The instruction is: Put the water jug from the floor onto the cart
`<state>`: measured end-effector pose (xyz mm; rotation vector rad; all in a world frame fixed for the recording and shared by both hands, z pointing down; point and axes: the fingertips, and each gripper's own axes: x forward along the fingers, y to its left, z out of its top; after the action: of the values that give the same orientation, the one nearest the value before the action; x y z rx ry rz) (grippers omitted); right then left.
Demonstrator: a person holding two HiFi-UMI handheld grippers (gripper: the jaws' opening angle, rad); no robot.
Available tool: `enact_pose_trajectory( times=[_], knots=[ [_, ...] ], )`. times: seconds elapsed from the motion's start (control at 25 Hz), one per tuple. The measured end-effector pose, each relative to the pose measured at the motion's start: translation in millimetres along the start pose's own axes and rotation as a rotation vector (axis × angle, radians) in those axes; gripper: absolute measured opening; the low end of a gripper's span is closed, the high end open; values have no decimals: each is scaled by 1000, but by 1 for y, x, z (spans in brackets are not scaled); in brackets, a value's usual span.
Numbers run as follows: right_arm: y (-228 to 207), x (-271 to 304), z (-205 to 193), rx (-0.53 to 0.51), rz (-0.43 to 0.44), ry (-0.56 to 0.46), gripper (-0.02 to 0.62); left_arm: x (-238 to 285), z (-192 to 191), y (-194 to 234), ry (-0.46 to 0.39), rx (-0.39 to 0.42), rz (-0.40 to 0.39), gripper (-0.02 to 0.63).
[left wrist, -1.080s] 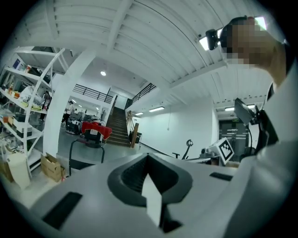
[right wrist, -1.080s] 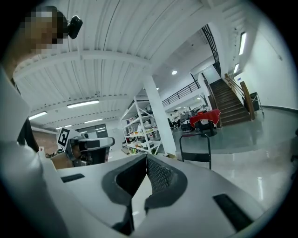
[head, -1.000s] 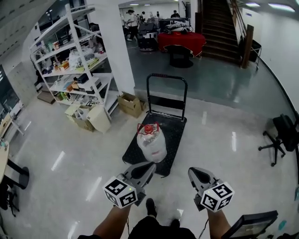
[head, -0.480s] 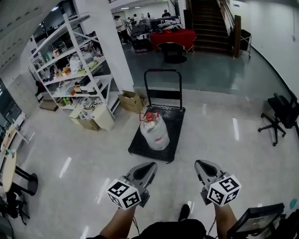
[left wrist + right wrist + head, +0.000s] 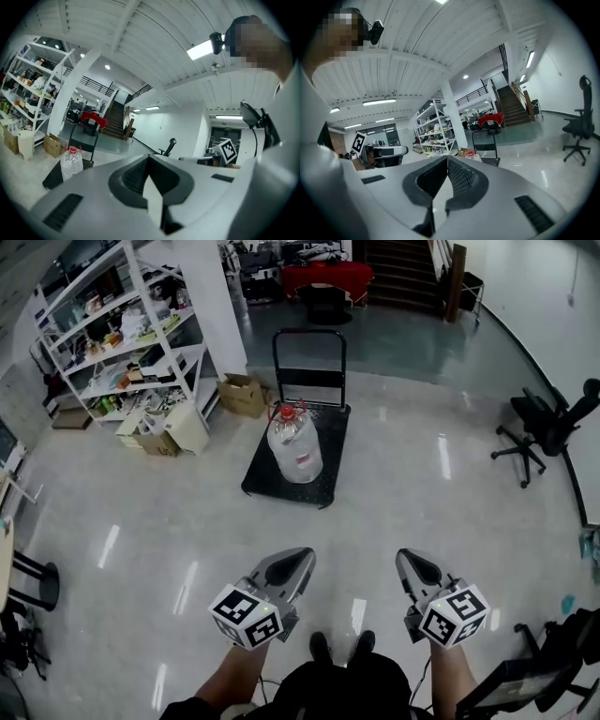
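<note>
The person is holding the left gripper (image 5: 302, 559) and the right gripper (image 5: 406, 559) side by side, each with its jaws pressing tight together and gripping nothing. Well ahead of both tips, slightly toward the left claw's side, the water jug (image 5: 294, 448) is standing upright on the cart (image 5: 330, 465). Farther off, white shelving (image 5: 112, 343) is standing away to the left and an office chair (image 5: 539, 423) is sitting out to the right
</note>
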<state>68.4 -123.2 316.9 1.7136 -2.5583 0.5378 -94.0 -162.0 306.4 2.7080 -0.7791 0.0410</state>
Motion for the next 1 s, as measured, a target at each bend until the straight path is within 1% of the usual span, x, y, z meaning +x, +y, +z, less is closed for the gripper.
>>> enact_pose_trajectory(
  times=[0.16,0.32,0.44,0.52,0.68,0.84,0.92,1.0],
  knots=[
    [19,-48,-16,-13,-6,-17,3,-32,-15,-42,-6,14,-6,2],
    [40,-102,-37,-7,12,-45,3,-68,-33,-91,-10,49,20,2],
    [52,-156,-63,-9,38,-41,3,-96,-59,-134,-12,34,54,2],
    [54,-193,-77,-20,40,-37,3,-112,-75,-166,-14,28,65,2],
    [65,-258,-79,-30,15,-94,3,-146,-88,-217,-16,32,72,2],
    [82,-292,-99,-20,-35,-55,3,-187,-98,-249,-6,29,86,2],
    [97,-309,-109,-6,-45,-64,3,-206,-105,-264,-5,49,73,2],
    [119,-323,-120,-14,-48,-67,3,-225,-113,-274,-4,69,52,2]
  ],
)
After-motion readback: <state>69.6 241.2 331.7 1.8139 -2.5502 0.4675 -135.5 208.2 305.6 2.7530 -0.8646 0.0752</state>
